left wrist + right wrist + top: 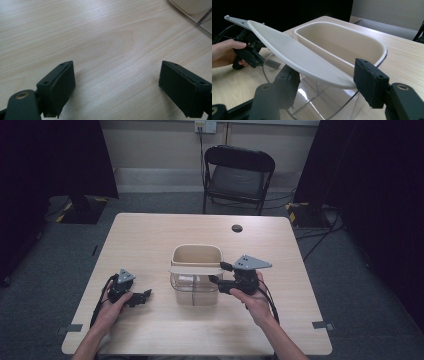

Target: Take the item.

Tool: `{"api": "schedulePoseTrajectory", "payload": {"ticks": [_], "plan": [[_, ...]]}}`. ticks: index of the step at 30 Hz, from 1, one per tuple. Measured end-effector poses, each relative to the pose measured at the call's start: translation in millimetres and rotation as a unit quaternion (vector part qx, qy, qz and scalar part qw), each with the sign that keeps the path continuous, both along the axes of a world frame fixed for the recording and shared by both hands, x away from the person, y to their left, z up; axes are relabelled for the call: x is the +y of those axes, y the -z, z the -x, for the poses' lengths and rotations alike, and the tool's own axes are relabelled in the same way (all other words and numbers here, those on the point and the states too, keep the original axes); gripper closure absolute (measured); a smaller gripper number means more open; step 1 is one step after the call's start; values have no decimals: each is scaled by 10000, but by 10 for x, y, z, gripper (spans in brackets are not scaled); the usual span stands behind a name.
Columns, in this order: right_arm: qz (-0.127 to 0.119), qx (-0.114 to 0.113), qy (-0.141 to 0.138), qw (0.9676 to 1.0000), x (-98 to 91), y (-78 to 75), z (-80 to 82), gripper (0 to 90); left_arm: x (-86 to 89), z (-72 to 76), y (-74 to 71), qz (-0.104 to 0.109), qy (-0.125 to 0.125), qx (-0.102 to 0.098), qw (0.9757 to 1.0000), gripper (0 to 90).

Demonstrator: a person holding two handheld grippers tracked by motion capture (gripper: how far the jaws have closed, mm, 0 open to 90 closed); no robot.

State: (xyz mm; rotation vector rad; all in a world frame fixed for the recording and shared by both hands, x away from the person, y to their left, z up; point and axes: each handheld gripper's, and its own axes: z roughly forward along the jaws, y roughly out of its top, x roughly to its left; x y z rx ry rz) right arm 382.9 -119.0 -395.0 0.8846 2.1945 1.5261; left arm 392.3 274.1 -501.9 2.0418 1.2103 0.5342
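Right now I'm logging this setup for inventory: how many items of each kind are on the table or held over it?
Clear plastic container: 1
Beige plastic insert tub: 1
Flat off-white lid: 1
Black two-jaw grippers: 2, left, right
Total: 5

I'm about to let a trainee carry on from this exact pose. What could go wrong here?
1. The right gripper has its fingers at one end of the flat lid, which reaches out tilted over the clear container; it could droop or slip.
2. The left gripper rests open on the table, apart from the container, so nothing steadies it if the lid pushes it.
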Motion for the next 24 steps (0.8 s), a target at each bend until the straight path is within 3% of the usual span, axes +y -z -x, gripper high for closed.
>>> {"api": "schedulePoseTrajectory", "payload": {"ticks": [24], "plan": [[-1, -4, -3, 10000, -1, 0, 0, 382, 5, -2, -3, -40, 18, -2, 10000, 130]]}}
